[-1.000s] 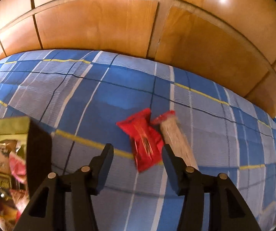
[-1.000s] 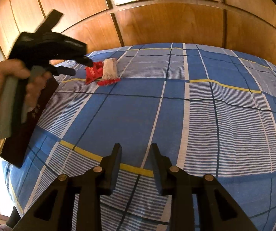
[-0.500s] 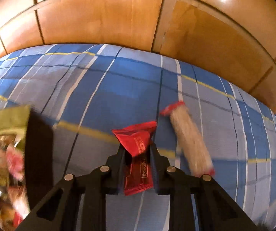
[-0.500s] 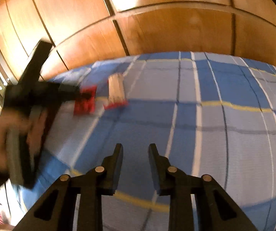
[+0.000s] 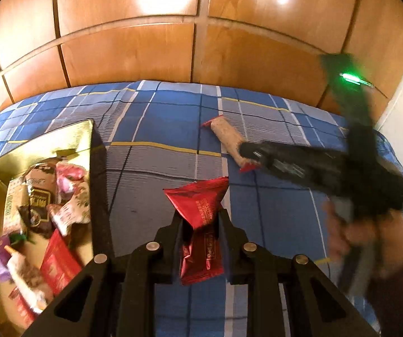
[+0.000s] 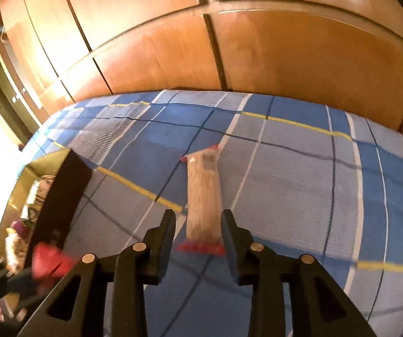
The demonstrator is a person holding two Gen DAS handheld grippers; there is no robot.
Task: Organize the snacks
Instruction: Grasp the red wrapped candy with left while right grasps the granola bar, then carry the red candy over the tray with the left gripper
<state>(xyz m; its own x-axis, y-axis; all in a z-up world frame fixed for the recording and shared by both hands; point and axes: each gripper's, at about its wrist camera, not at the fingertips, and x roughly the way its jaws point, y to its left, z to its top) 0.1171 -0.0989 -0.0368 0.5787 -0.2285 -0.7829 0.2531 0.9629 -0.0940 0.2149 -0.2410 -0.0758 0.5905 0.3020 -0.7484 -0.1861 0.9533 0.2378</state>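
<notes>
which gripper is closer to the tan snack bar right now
Right. The right gripper straddles the tan bar, jaws open on either side. The left gripper is off beside it, shut on the red packet.

The dark-walled snack box (image 5: 97, 185) is standing at the left edge of the checked bedspread (image 5: 156, 165), its tall side blocking any low sweep from the middle. The tan bar (image 6: 203, 193) is lying mid-bed, with open cloth stretching toward the wooden panels (image 6: 285, 56) and the right edge.
</notes>
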